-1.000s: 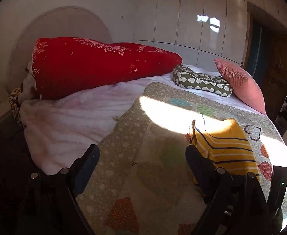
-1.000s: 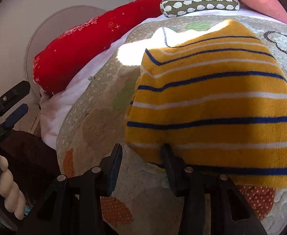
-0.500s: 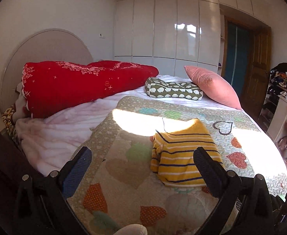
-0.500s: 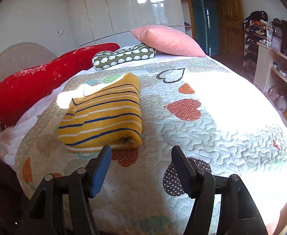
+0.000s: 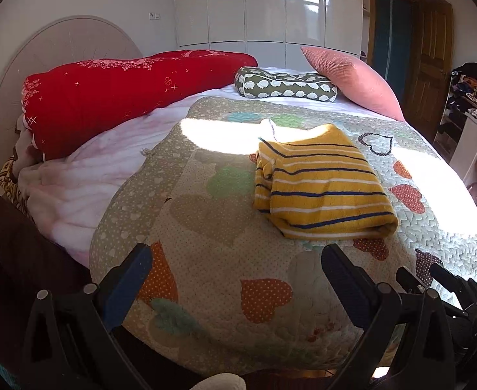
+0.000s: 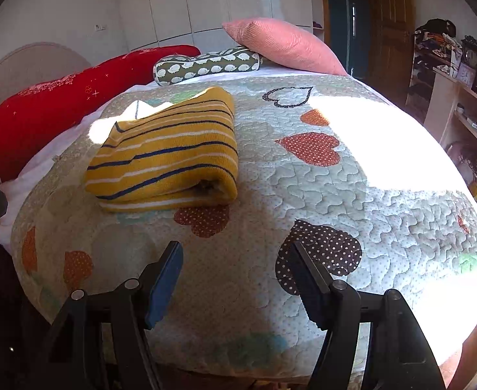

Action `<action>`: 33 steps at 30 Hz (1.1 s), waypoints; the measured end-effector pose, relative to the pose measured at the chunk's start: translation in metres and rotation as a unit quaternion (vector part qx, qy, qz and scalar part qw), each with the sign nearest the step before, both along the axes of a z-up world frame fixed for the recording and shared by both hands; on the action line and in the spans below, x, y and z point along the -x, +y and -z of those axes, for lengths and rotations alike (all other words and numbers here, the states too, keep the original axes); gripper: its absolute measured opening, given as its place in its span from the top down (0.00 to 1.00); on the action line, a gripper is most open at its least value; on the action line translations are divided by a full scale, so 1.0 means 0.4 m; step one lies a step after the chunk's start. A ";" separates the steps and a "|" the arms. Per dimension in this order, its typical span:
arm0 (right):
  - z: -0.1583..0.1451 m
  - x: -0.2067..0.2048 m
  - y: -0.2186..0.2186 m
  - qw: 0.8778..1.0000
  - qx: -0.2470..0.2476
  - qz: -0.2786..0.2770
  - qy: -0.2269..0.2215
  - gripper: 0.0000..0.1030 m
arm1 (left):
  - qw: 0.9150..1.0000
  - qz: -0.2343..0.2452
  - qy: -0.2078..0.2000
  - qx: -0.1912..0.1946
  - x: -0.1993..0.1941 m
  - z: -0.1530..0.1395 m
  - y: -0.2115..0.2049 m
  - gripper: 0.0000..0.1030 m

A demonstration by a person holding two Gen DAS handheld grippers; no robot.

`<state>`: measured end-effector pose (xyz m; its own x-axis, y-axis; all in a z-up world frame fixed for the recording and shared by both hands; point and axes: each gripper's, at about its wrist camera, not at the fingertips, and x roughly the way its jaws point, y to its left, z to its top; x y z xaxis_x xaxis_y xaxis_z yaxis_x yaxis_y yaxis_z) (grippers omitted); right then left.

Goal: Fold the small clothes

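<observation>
The folded yellow striped sweater (image 5: 323,188) (image 6: 170,152) lies on the heart-patterned quilt (image 5: 225,260) (image 6: 352,195). The left gripper (image 5: 235,279) and right gripper (image 6: 235,279) hang near its edge, jaws spread, seemingly holding nothing.

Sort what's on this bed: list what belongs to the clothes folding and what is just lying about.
Part of the job:
- yellow striped garment, folded on the quilt
- left gripper, jaws open, empty
- right gripper, jaws open, empty

Just lying about:
- red blanket
- green patterned cushion
- pink pillow
- cluttered shelves
</observation>
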<state>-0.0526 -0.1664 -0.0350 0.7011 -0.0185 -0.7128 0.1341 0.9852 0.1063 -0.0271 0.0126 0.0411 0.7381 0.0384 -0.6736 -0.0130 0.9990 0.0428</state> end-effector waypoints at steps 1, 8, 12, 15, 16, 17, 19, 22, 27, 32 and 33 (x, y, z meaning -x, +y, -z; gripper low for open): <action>0.004 -0.001 0.005 1.000 0.001 -0.003 0.003 0.31 | 1.000 0.002 0.002 -0.002 0.001 0.003 -0.004 0.00; 0.023 -0.007 0.013 1.000 -0.004 -0.007 0.019 0.31 | 1.000 0.019 0.007 -0.009 0.003 0.009 -0.022 0.00; 0.035 -0.009 0.014 1.000 -0.008 -0.006 0.028 0.31 | 1.000 0.025 0.016 -0.007 0.000 0.019 -0.028 0.00; 0.039 -0.009 0.016 0.999 -0.009 -0.008 0.031 0.31 | 0.999 0.029 0.022 -0.006 -0.003 0.025 -0.030 0.00; 0.040 -0.009 0.017 0.999 -0.009 -0.008 0.031 0.31 | 0.999 0.030 0.024 -0.005 -0.004 0.027 -0.030 0.00; 0.042 -0.010 0.017 0.999 -0.009 -0.009 0.032 0.31 | 0.999 0.030 0.026 -0.004 -0.004 0.030 -0.030 0.00; 0.045 -0.011 0.019 0.999 -0.009 -0.011 0.035 0.31 | 0.999 0.030 0.030 -0.003 -0.006 0.034 -0.030 0.00; 0.051 -0.014 0.022 0.999 -0.011 -0.011 0.040 0.31 | 0.999 0.028 0.035 -0.001 -0.009 0.041 -0.026 0.00; 0.057 -0.017 0.027 0.999 -0.010 -0.013 0.045 0.31 | 0.999 0.027 0.042 0.003 -0.011 0.049 -0.022 0.00; 0.064 -0.018 0.033 0.999 -0.007 -0.016 0.051 0.31 | 0.999 0.027 0.046 0.007 -0.013 0.057 -0.019 0.00; 0.066 -0.018 0.035 0.998 -0.006 -0.017 0.052 0.31 | 0.998 0.027 0.048 0.009 -0.014 0.060 -0.019 0.00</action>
<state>-0.0452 -0.1525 -0.0615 0.6229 0.0130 -0.7822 0.1120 0.9881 0.1056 -0.0215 0.0049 0.0169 0.6702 -0.0125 -0.7421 0.0451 0.9987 0.0239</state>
